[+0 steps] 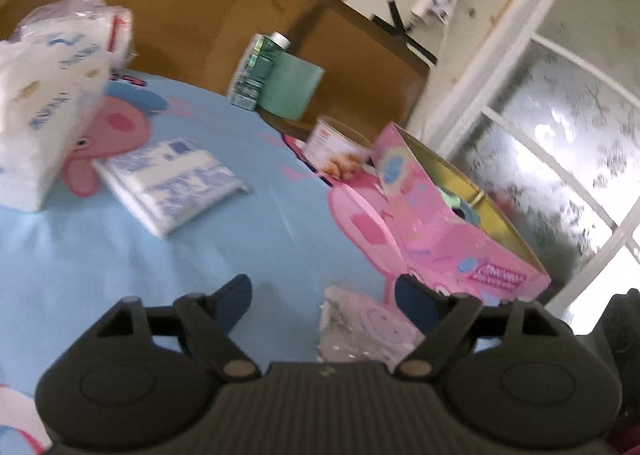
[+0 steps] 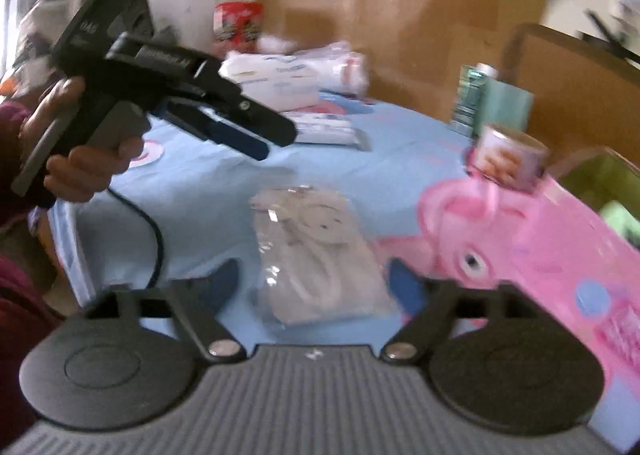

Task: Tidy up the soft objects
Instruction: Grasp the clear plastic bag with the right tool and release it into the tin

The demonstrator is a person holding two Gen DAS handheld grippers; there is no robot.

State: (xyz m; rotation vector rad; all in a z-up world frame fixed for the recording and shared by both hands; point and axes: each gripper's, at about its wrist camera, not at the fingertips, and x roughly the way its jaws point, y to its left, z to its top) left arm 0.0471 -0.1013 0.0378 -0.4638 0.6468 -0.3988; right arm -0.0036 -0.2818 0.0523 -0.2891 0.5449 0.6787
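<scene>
A clear plastic bag holding a soft white-and-pink item [image 2: 316, 251] lies flat on the light blue cartoon cloth [image 2: 200, 191]. My right gripper [image 2: 314, 283] is open, its blue fingers standing either side of the bag without pressing it. My left gripper [image 1: 326, 301] is open too, and the same bag [image 1: 360, 331] lies just below it, close to its right finger. In the right wrist view the left gripper [image 2: 264, 143] hangs above the cloth at the upper left, held by a hand [image 2: 80, 167]. An open pink box [image 1: 440, 223] with soft things inside stands to the right.
A tall white tissue pack [image 1: 44, 103] and a flat blue-and-white pack [image 1: 172, 183] lie on the cloth's left. A food can [image 1: 340, 151], a green carton [image 1: 256, 71] and a green roll [image 1: 292, 87] stand near a wooden chair [image 1: 360, 55]. A red packet [image 2: 238, 23] stands at the back.
</scene>
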